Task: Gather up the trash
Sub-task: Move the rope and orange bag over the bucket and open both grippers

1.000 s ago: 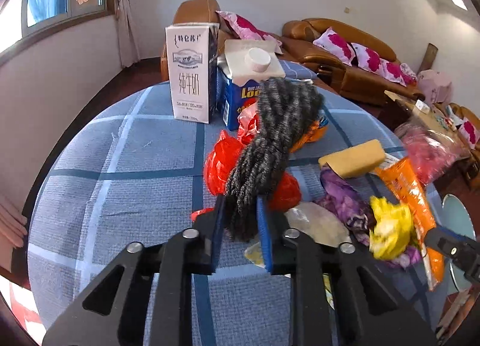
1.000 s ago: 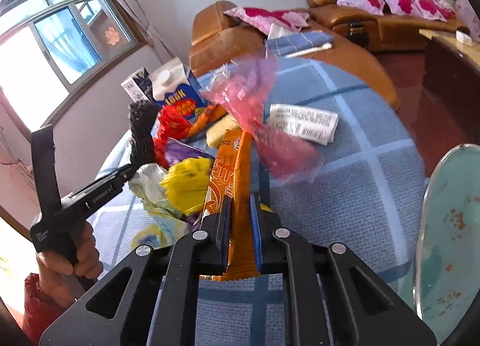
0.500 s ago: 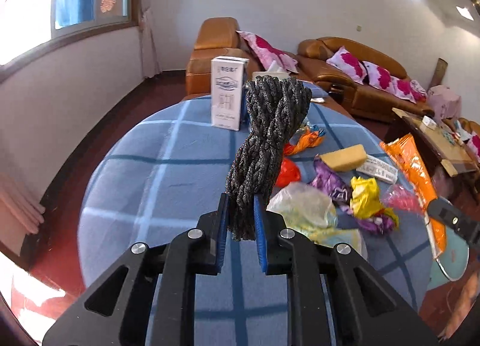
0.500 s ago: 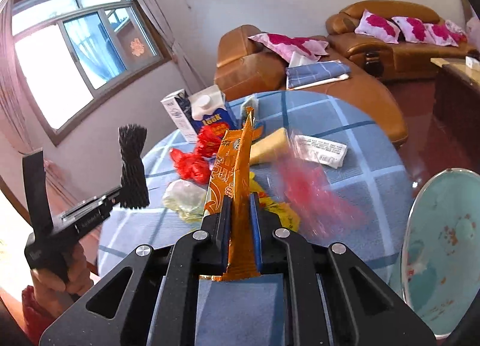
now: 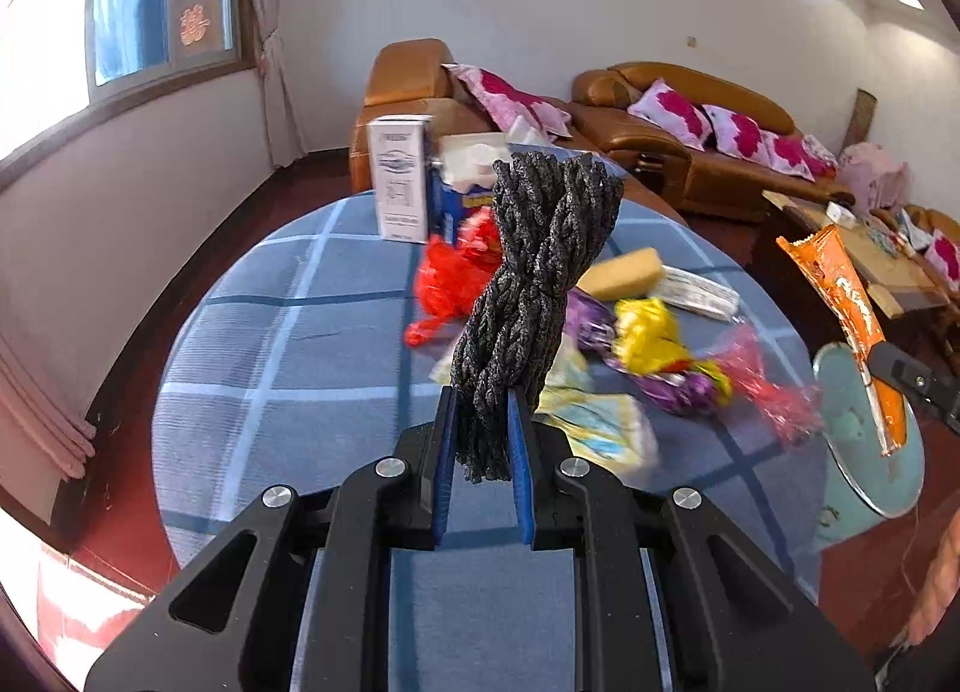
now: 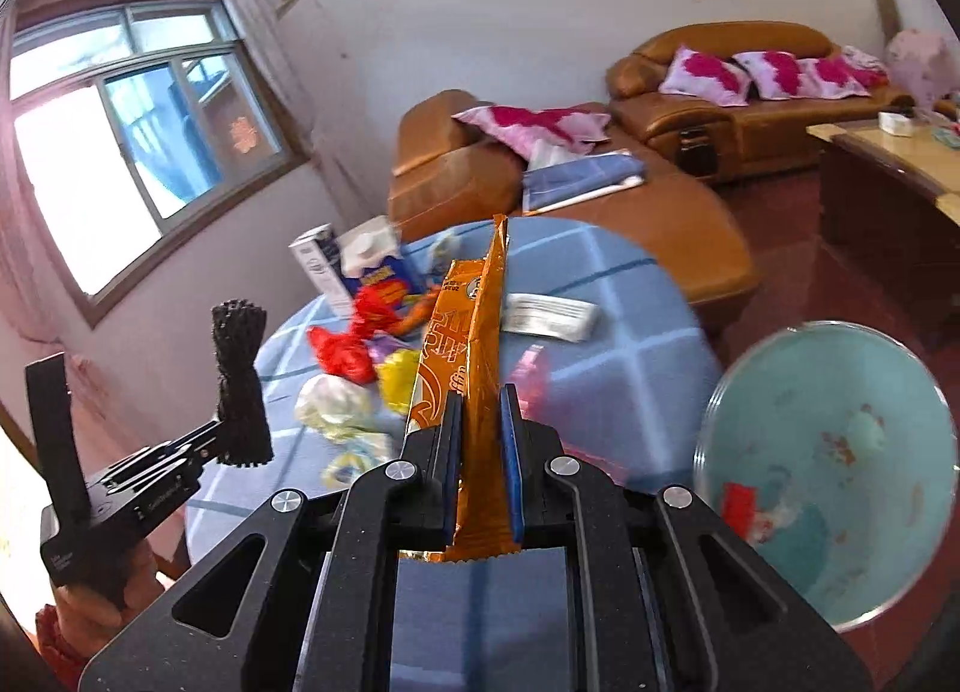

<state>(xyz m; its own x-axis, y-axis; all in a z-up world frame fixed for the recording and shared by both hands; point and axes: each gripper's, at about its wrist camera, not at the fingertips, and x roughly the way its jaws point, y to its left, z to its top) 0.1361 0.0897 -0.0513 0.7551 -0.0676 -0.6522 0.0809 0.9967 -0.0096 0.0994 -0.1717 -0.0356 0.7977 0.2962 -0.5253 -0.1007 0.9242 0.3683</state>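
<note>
Both tongs are clamped, left tongs (image 5: 483, 440) on the dark yarn bundle (image 5: 534, 296), right tongs (image 6: 482, 452) on the orange wrapper (image 6: 465, 356), so we'd carry them steadily to the teal bin (image 6: 840, 452) beside the worktop (image 5: 288, 344).

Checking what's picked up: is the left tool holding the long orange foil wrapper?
No, the left tool grips a dark grey braided rope bundle.

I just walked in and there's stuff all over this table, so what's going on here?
A person is clearing trash off the round blue checked table with a handheld gripper in each hand. The left gripper is shut on a bundle of dark grey twisted cord, and the right gripper is shut on an orange snack wrapper. Both are held up off the table. A light blue bin sits beside it. Wrappers, bags and two cartons remain.
</note>
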